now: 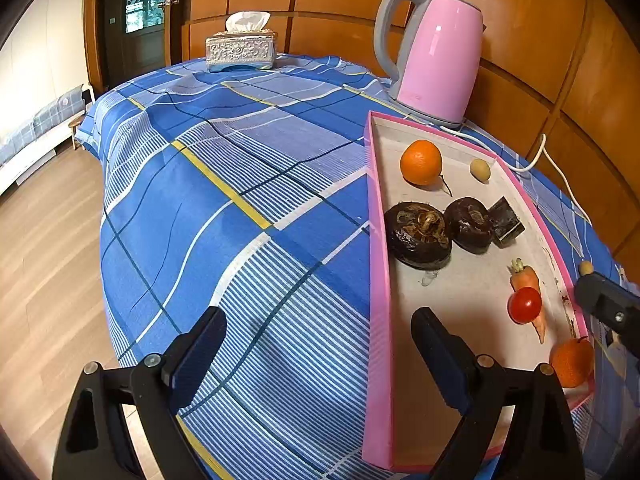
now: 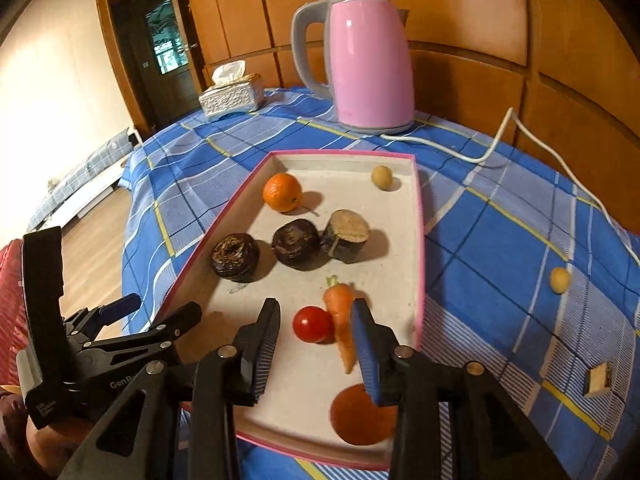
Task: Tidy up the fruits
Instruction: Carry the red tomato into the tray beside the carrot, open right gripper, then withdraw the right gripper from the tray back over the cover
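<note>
A pink-rimmed tray [image 2: 418,216] [image 1: 378,240] lies on the blue checked cloth. It holds an orange [image 2: 282,192] [image 1: 421,162], a small yellow fruit [image 2: 382,177] [image 1: 480,169], two dark water chestnuts [image 2: 235,257] [image 1: 418,236], a dark cut stump [image 2: 346,236], a carrot [image 2: 340,312] [image 1: 528,280] and a cherry tomato [image 2: 311,324] [image 1: 524,305]. A second orange [image 2: 356,416] [image 1: 572,362] lies in the tray's near end, just under my right gripper [image 2: 316,352], which is open and touches nothing. My left gripper [image 1: 320,344] stands wide open astride the tray's left rim.
A pink kettle [image 2: 370,64] [image 1: 440,56] with a white cable [image 2: 492,148] stands behind the tray. A tissue box [image 2: 232,96] [image 1: 241,50] sits at the back left. On the cloth right of the tray lie another yellow fruit [image 2: 559,280] and a small cut piece [image 2: 598,380].
</note>
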`<state>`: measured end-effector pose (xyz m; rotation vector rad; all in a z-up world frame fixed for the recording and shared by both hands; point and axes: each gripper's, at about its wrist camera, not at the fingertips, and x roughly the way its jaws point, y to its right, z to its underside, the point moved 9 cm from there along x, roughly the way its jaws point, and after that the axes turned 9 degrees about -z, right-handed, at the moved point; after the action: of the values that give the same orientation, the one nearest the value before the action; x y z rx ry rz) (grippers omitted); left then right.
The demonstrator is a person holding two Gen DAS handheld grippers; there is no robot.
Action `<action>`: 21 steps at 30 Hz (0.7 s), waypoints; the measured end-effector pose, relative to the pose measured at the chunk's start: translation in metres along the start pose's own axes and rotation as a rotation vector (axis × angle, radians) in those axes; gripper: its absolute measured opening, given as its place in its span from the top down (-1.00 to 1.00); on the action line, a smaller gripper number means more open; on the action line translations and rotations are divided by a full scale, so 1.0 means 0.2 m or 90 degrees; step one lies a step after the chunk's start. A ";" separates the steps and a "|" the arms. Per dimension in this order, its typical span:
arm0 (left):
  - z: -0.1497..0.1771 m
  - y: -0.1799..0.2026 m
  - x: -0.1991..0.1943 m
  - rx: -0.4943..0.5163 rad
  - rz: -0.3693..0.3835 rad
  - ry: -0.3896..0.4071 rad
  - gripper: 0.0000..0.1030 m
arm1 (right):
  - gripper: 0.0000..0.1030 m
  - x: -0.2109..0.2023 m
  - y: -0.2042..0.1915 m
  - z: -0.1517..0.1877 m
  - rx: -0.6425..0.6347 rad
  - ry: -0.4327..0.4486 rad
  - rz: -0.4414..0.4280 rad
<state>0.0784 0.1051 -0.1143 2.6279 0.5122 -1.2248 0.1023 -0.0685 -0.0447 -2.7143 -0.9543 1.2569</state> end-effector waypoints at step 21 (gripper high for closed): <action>0.01 0.02 0.00 0.008 0.003 0.001 -0.83 | 0.28 -0.41 0.61 0.19 0.139 0.072 0.212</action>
<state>0.0778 0.1014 -0.1146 2.6399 0.4989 -1.2281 0.0993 -0.2202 -0.0430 -2.8062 -0.3391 1.1485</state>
